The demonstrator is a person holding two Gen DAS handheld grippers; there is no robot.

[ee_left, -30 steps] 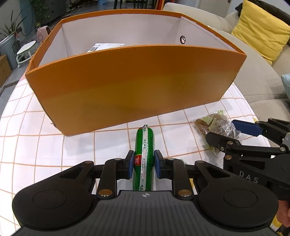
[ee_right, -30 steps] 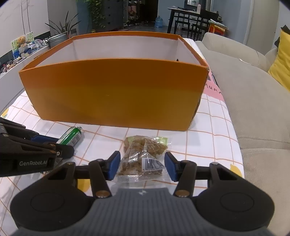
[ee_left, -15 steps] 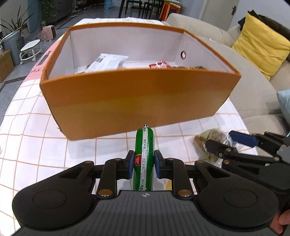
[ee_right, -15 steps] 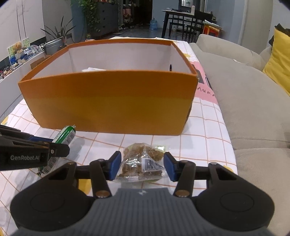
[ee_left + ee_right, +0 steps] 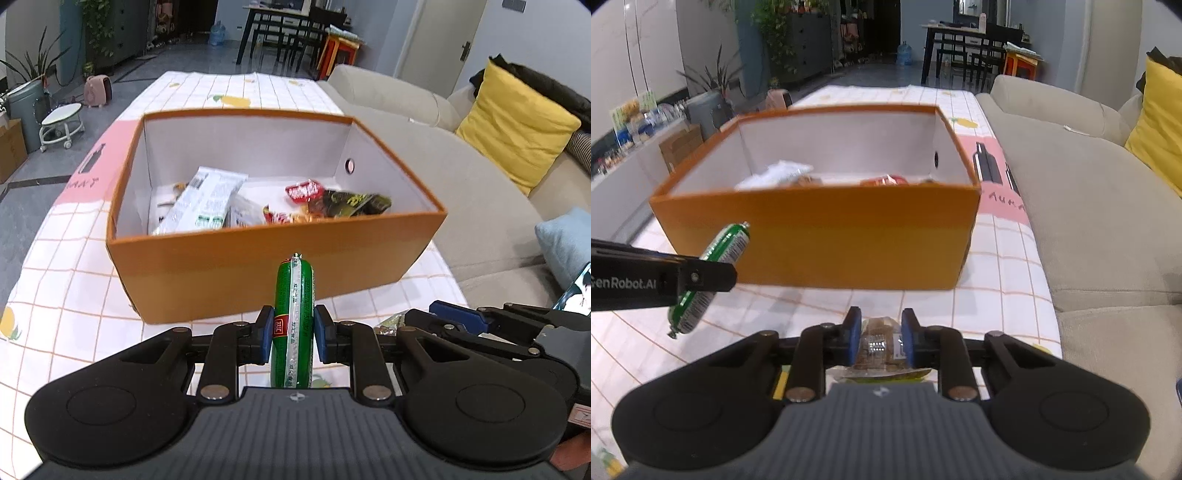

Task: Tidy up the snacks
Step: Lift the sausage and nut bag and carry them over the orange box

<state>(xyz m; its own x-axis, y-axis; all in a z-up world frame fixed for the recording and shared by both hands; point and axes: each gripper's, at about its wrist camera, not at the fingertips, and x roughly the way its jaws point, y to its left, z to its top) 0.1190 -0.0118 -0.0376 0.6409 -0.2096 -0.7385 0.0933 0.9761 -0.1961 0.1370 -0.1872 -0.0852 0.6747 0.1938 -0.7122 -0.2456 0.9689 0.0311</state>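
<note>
My left gripper (image 5: 293, 336) is shut on a green sausage stick (image 5: 293, 317) and holds it in the air, in front of the near wall of the orange box (image 5: 258, 266). The sausage also shows in the right wrist view (image 5: 713, 273). My right gripper (image 5: 880, 341) is shut on a clear bag of brown snacks (image 5: 881, 349), lifted above the table in front of the orange box (image 5: 849, 236). The box holds several snack packets: a white one (image 5: 203, 201), a red one (image 5: 304, 190) and a dark one (image 5: 351, 203).
The table has a white cloth with an orange grid (image 5: 66, 280). A beige sofa (image 5: 480, 192) runs along the right side, with a yellow cushion (image 5: 517, 125) and a blue one (image 5: 565, 243). A dining table and chairs stand far back.
Both grippers have risen, so the inside of the box now shows. The right gripper has closed on the bag of brown snacks and lifted it off the table.
</note>
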